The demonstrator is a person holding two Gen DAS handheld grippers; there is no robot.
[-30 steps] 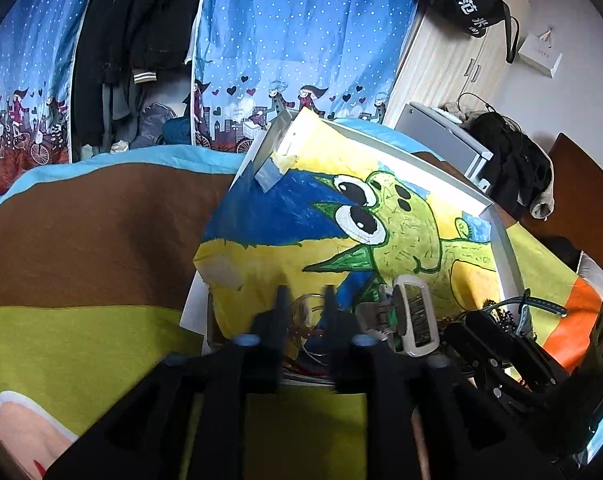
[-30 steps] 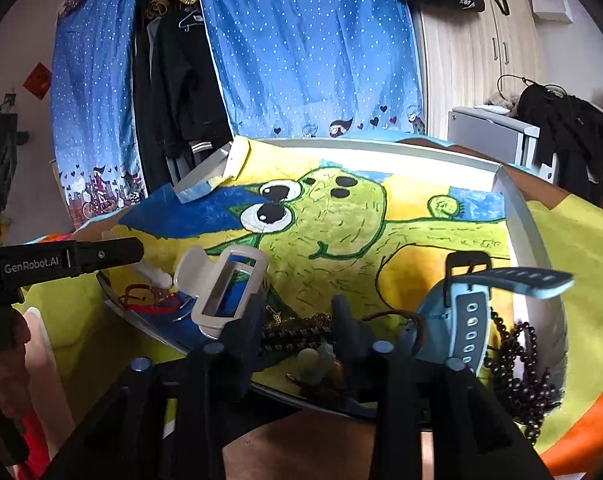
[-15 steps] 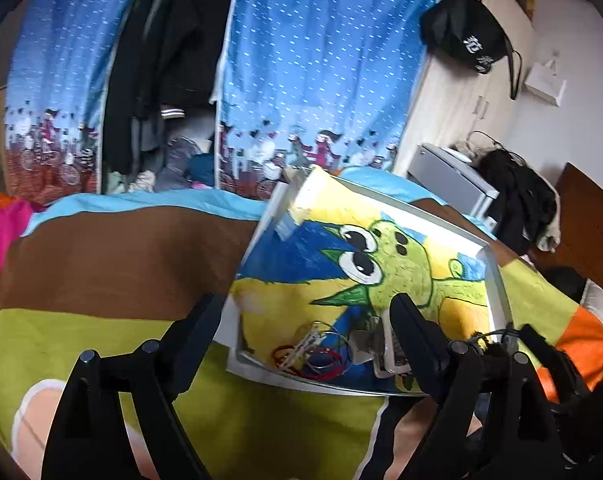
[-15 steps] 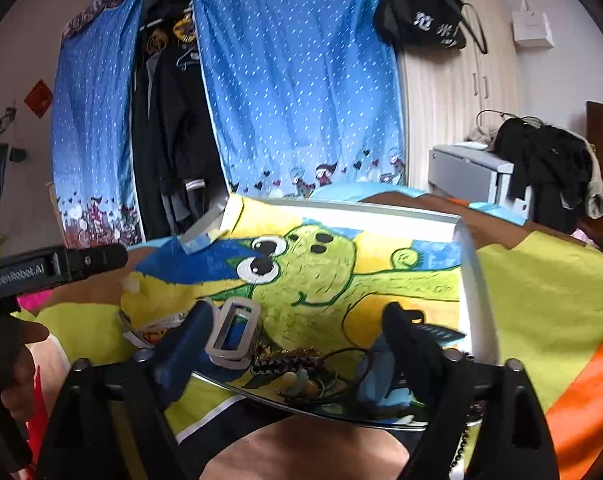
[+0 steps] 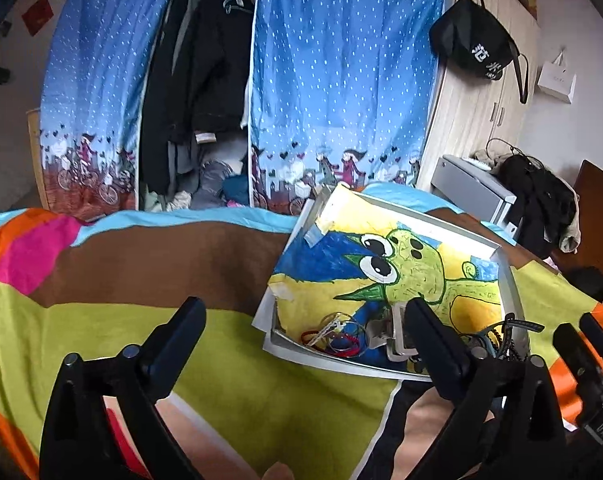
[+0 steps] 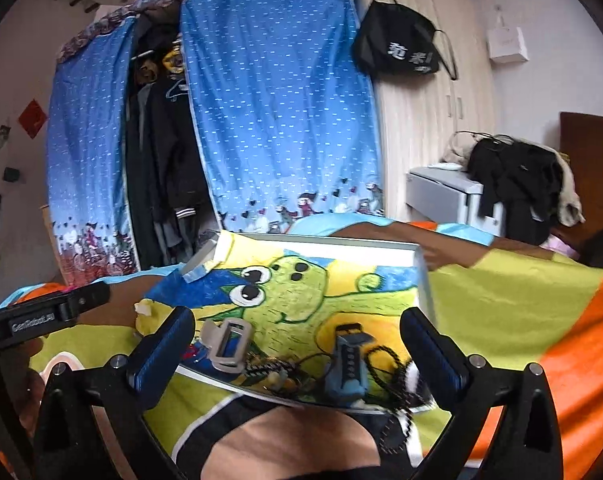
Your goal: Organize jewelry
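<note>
A white tray [image 5: 328, 361] lined with a green cartoon painting lies on the bed. At its near edge sit red bangles [image 5: 333, 339], a grey clip [image 5: 394, 334] [image 6: 227, 343], a blue watch strap [image 6: 349, 364] and a black beaded cord [image 6: 386, 360]. My left gripper [image 5: 303, 310] is open wide, held back from the tray's near left corner with nothing between its fingers. My right gripper [image 6: 296, 320] is also open wide, and the jewelry pile shows between its fingers a short way beyond the tips. The tray's far rim [image 6: 321, 241] is in view too.
The tray rests on a striped bedcover [image 5: 149, 280] of green, brown and orange. Behind the bed hang blue dotted wardrobe curtains [image 5: 341, 80] with dark clothes between them. A grey cabinet [image 6: 445, 196] with black clothing on it stands at the right.
Both grippers went from nearly shut, close over the jewelry, to wide open. Both pulled back and up, so the tray now looks smaller and farther off.
</note>
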